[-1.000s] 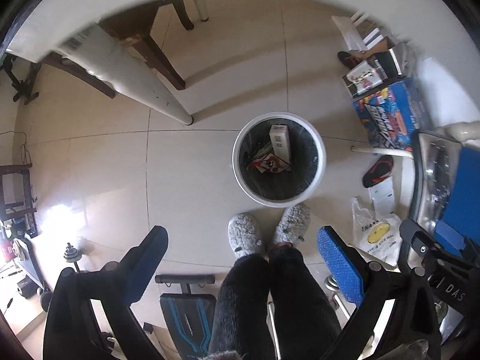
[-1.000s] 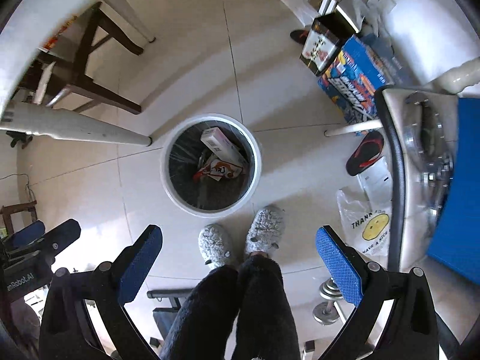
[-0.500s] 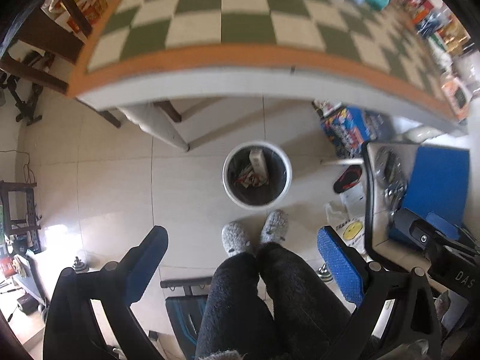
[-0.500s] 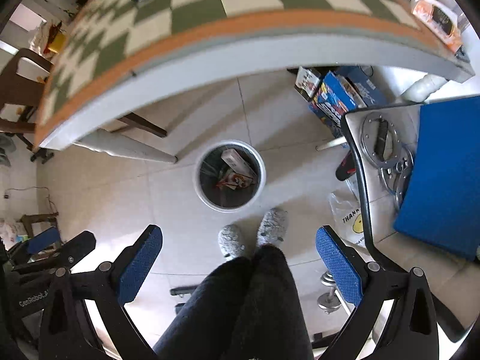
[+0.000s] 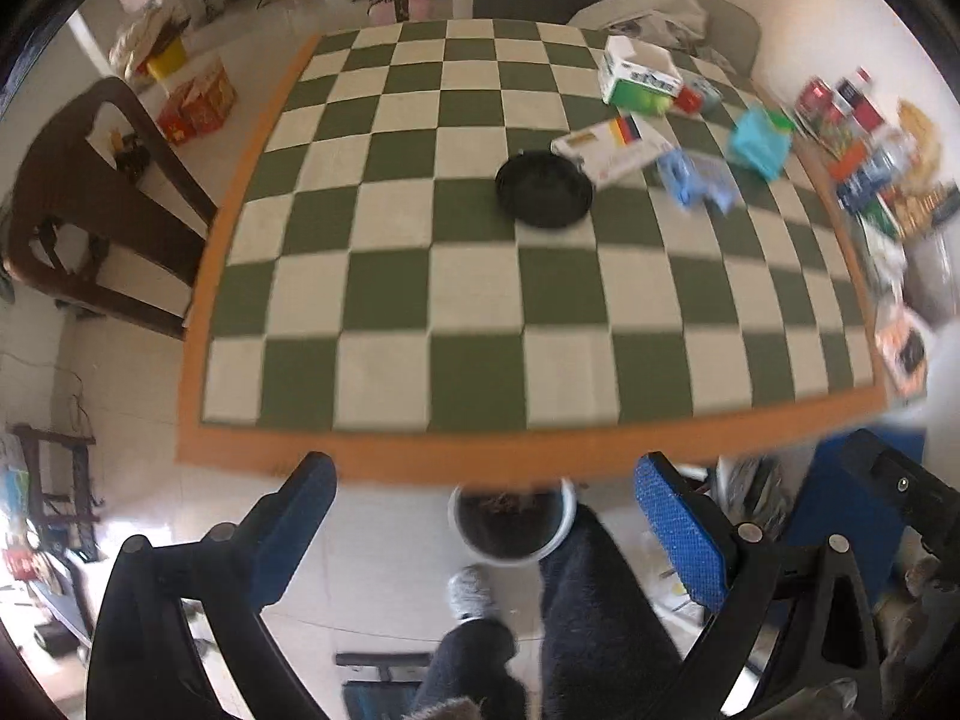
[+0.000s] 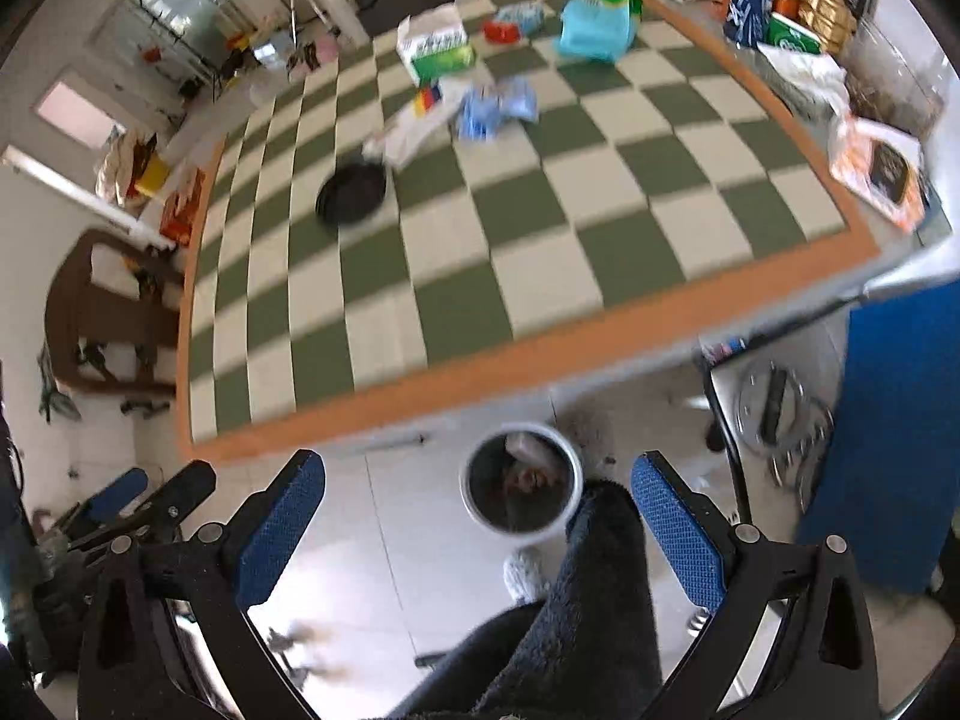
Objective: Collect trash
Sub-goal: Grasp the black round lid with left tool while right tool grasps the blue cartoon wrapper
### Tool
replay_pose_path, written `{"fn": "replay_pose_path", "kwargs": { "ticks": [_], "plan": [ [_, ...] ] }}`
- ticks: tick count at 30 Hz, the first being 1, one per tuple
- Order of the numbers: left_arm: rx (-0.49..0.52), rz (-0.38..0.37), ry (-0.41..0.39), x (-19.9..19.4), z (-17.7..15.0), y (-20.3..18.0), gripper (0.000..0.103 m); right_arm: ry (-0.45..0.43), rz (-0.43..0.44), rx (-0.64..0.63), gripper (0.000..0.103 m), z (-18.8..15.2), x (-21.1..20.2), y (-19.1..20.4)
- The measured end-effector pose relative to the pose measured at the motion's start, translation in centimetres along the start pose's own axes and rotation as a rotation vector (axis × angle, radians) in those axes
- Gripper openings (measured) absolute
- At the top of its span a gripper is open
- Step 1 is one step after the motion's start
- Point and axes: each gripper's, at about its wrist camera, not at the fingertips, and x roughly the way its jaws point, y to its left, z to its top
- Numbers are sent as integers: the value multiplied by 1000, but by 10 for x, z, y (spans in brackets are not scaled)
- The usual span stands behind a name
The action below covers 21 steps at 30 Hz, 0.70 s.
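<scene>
The white round trash bin (image 5: 510, 525) is partly hidden in the left wrist view: the orange-edged green-and-white checkered desk (image 5: 516, 456) covers its far rim, and a dark fuzzy trouser leg (image 5: 594, 618) covers its right side. Its contents are too blurred to tell apart in either view. Beyond the bin in the right wrist view, a grey fuzzy slipper (image 6: 591, 438) is smeared and half covered by the bin's rim. On the desk, the crumpled blue wrapper (image 5: 699, 180) and the packets along the desk's right edge (image 5: 876, 150) are motion-blurred; their labels cannot be read. The brown wooden chair (image 5: 90, 210) left of the desk is cut by the lens border.
</scene>
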Motion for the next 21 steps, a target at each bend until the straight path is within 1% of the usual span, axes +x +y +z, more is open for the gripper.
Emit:
{"fn": "replay_pose_path", "kwargs": {
  "ticks": [1, 2, 3, 4, 5, 7, 8, 9, 10, 12, 14, 17, 21],
  "plan": [
    [-20, -7, 12, 10, 18, -3, 102, 0, 1, 2, 103, 14, 4, -2],
    [-41, -14, 32, 21, 36, -6, 102, 1, 2, 7, 103, 39, 12, -4],
    [-54, -17, 46, 27, 45, -9, 102, 6, -2, 10, 103, 58, 19, -6],
    [-84, -35, 76, 44, 65, -12, 102, 18, -4, 12, 103, 79, 30, -8],
    [-101, -44, 91, 50, 72, -14, 102, 34, -8, 15, 103, 99, 42, -10],
    [-154, -76, 145, 82, 103, -19, 102, 61, -10, 22, 103, 132, 66, -13],
    [-174, -83, 167, 94, 114, -22, 100, 81, -19, 17, 103, 157, 83, -14],
    [-201, -95, 190, 108, 126, -24, 100, 92, -26, 15, 103, 170, 95, -14],
    [-230, -102, 216, 127, 139, -26, 100, 115, -29, 12, 103, 191, 112, -15],
    [-260, -97, 240, 147, 156, -30, 100, 148, -31, -1, 103, 222, 141, -14],
    [-288, -91, 269, 168, 170, -32, 100, 170, -34, -20, 103, 246, 167, -12],
    [-320, -83, 309, 193, 183, -33, 100, 198, -42, -35, 103, 276, 201, -7],
    [-330, -52, 338, 209, 188, -36, 100, 247, -51, -45, 103, 294, 238, -2]
  ]
}}
